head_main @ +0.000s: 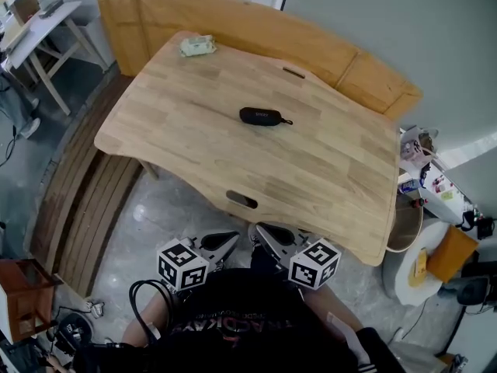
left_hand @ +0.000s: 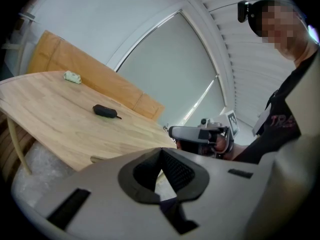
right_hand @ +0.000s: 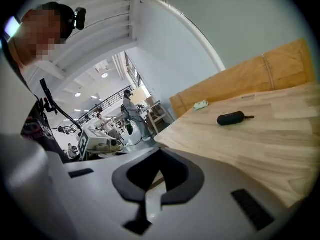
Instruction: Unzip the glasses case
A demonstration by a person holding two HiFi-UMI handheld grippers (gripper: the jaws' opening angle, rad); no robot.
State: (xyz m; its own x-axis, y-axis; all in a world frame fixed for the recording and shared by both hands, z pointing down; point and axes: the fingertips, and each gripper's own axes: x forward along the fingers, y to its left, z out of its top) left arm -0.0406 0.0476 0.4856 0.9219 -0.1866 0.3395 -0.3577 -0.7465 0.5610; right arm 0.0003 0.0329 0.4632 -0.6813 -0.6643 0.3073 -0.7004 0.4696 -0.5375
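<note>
Two closed, empty grippers: left gripper [head_main: 230, 240], right gripper [head_main: 264, 232]

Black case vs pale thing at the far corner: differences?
The case is black, mid-table; the pale thing is light green, at the far edge. The case is long and smooth with an end tab; the pale thing looks lumpy. Both lie on the table.

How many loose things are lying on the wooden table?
2. The black glasses case lies near the middle of the table; a small pale object sits by its far edge. The head view shows the whole tabletop, so none seems hidden.
</note>
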